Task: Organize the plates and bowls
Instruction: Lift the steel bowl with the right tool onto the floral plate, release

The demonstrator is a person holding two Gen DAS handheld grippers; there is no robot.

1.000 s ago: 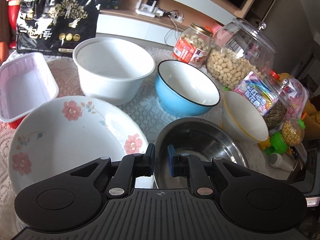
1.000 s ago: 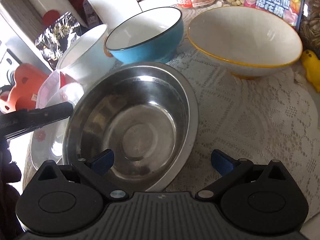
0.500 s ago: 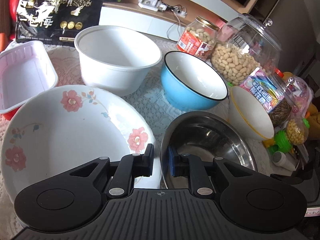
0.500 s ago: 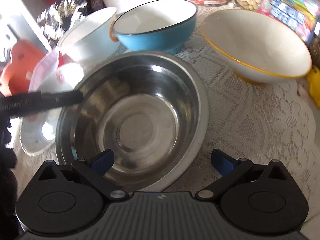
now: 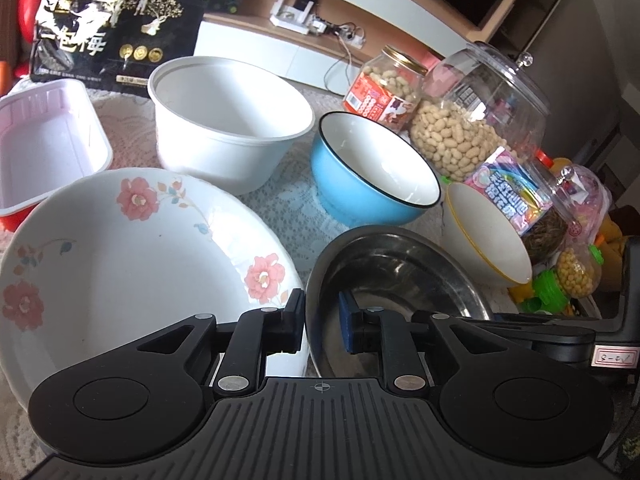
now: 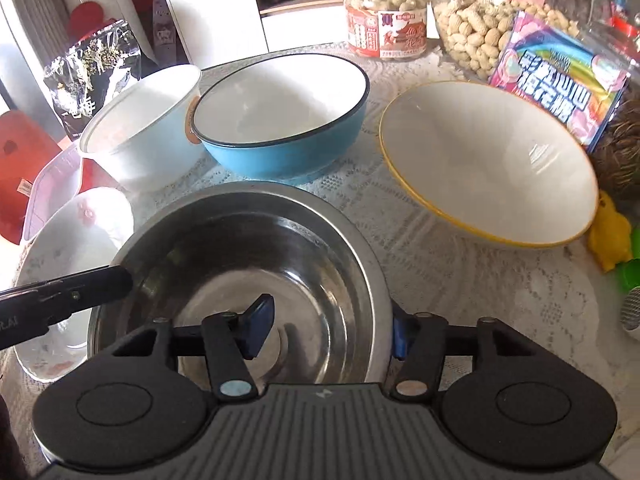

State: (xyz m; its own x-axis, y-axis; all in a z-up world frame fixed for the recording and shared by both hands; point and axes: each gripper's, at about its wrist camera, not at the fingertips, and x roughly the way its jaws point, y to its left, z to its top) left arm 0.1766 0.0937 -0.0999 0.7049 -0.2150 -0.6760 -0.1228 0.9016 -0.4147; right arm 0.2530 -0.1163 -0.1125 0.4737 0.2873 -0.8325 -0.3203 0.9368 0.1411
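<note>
L hand-held gripper (image 5: 322, 322) straddled the steel bowl (image 5: 394, 270) rim, jaws just easing apart, not clamped. R hand-held gripper (image 6: 330, 330) had just been closing across the opposite rim w/ a gap left, beside the floral plate (image 5: 132, 248).

The left gripper (image 5: 322, 322) tilts downward with its jaws drawn close together, a narrow gap between them, and they have just been opening slightly around the near rim of the steel bowl (image 5: 400, 276). The right gripper (image 6: 328, 330) tilts more steeply down; its jaws have just been closing and stand astride the bowl's right rim, one pad inside, one outside, not visibly pressing.
</note>
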